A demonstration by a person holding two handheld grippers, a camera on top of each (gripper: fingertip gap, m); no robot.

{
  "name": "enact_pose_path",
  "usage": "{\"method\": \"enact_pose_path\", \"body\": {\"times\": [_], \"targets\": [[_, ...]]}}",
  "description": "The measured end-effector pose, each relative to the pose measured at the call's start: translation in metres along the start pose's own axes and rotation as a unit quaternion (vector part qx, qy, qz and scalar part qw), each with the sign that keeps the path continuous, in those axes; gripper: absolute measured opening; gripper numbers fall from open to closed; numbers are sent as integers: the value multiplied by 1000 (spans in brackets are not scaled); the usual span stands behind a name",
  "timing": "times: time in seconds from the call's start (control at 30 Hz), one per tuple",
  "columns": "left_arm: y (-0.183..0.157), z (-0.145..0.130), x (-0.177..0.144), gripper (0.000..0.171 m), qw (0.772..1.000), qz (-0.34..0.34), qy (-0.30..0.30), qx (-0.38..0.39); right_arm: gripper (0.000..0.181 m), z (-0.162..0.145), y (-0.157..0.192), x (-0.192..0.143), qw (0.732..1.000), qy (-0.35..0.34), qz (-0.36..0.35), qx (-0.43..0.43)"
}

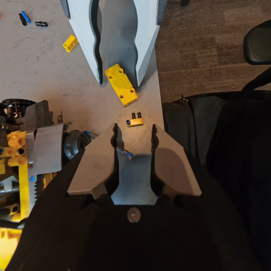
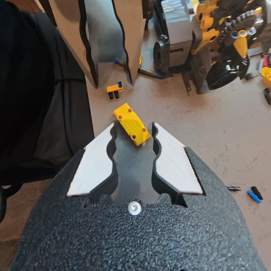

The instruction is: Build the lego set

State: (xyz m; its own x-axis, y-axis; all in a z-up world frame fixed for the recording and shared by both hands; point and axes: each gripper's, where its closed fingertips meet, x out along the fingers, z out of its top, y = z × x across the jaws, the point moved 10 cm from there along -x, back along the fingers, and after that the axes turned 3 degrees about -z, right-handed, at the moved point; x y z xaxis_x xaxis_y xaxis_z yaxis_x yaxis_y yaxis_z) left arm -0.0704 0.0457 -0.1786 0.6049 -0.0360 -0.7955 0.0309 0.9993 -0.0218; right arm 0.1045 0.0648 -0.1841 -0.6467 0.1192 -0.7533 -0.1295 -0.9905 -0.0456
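The left claw (image 1: pixel 134 126) and the right claw (image 2: pixel 133 124) face each other tip to tip, both angled downward with fingers spread wide apart and gripping nothing.

The right tongs (image 2: pixel 133 124) are held open over the table (image 2: pixel 190 132), a yellow block (image 2: pixel 132 124) lying between the tips, the left tongs (image 2: pixel 114 85) seen opposite.

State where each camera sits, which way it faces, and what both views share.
Left wrist view: sits on the left gripper, looking along its open grey fingers at the tabletop; the right gripper faces it.
Right wrist view: sits on the right gripper, looking the opposite way; the left gripper faces it.
Shared: the yellow panel, the small yellow connector, and the brick vehicle.
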Motion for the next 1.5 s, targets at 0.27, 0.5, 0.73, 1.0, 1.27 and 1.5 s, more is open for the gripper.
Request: {"method": "enact_pose_path", "body": {"times": [0.27, 0.5, 0.73, 1.0, 1.27, 1.5], "targets": [[-4, 4, 11, 22, 1000, -4, -24, -17, 34, 0, 4, 7, 999, -21, 21, 12], [-4, 0, 13, 21, 998, 0, -53, -17, 37, -3, 9, 5, 999, -29, -8, 23], [-6, -4, 12, 21, 997, 15, -73, -7, 51, -11, 8, -1, 997, -44, -14, 60], [-7, -6, 10, 28, 997, 21, -72, -14, 56, -5, 6, 6, 998, -35, -13, 50], [-6, -7, 11, 28, 997, 10, -76, -34, 42, -1, 10, 9, 999, -38, 4, 25], [-6, -4, 10, 21, 997, 21, -55, -40, 32, -1, 11, 9, 999, -41, 10, 28]]}}
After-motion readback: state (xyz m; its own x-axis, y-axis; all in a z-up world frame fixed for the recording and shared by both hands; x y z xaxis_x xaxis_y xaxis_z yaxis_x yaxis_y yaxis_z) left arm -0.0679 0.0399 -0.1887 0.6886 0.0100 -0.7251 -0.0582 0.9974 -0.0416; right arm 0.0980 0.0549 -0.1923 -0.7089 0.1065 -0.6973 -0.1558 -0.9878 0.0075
